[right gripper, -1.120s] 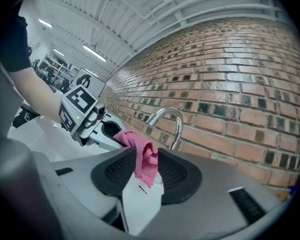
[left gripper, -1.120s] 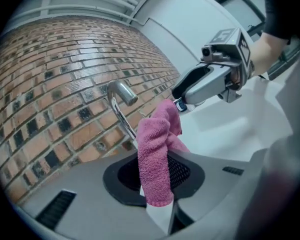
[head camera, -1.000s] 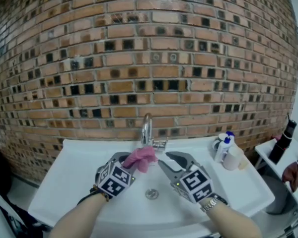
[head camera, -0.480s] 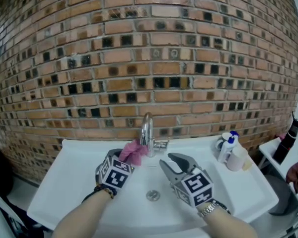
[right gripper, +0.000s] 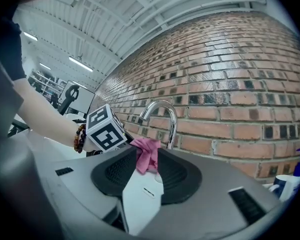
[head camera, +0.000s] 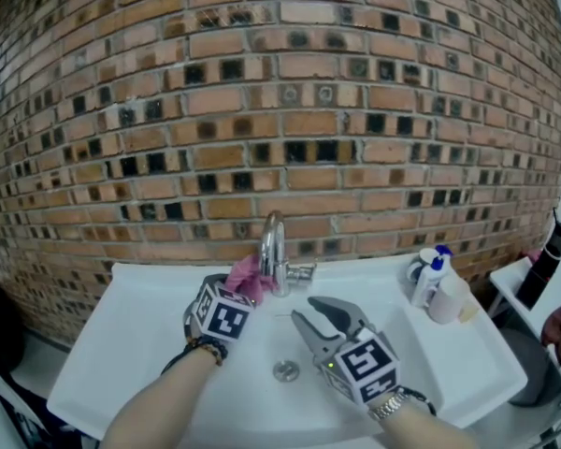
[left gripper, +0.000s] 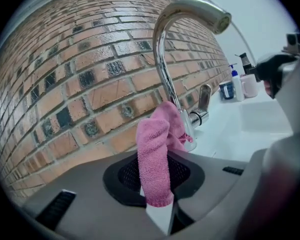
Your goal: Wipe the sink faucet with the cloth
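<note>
Left tool [head camera: 240, 286]: jaws drawn narrow, pinching a pink terry cloth [left gripper: 157, 154] whose free end bunches up past the tips
Cloth's place: pressed against the lower stem of the chrome gooseneck faucet [head camera: 273, 246], just above its base, on the side facing the person's left
Faucet axis: stem upright, arching over at the top so the spout opens down toward the basin; a short chrome lever handle [head camera: 302, 272] sticks out from the base on the far side from the cloth
Key relation: from the left tool the faucet lies straight ahead and slightly to the right, touching the cloth; most of the stem and the arch rise bare above the contact, so the wiping would likely run upward along that upright axis
Nearer hand: the left; the right tool [head camera: 318, 316] hangs over the basin near the faucet, jaws wide, nothing between them
White ceramic sink [head camera: 131, 325]: round metal drain [head camera: 285, 370] lies below both tools
Right ledge: white pump bottle with blue cap [head camera: 428, 279], well apart from the faucet
Backdrop: red brick wall [head camera: 262, 110]
</note>
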### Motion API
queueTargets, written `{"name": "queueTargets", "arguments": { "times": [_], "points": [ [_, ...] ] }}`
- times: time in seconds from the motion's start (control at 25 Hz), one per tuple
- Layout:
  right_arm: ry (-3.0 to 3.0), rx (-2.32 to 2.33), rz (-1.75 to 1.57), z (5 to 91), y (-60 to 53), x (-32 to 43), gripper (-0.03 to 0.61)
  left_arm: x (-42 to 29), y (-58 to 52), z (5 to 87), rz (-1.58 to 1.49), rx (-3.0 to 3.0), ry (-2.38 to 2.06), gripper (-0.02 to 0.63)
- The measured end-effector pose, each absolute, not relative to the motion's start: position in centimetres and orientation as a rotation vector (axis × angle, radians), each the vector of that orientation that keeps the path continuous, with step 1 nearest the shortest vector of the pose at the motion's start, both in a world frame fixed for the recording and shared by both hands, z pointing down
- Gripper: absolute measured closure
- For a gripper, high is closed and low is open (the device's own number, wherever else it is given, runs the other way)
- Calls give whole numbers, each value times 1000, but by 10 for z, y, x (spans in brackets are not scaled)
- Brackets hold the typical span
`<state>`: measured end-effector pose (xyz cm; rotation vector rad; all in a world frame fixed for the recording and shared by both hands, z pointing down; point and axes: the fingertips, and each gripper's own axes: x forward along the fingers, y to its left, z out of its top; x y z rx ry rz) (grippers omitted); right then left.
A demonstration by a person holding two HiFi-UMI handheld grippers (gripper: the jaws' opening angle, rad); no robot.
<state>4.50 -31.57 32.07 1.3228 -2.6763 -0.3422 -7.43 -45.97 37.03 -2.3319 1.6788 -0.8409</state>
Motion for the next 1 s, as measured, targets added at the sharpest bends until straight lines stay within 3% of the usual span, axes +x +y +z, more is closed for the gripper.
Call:
{"name": "queueTargets", "arguments": {
  "times": [1.0],
  "points": [
    [-2699, 1326, -309, 324, -317, 47, 446, -26, -488, 382, -837, -2396, 1609, 535]
  ]
}}
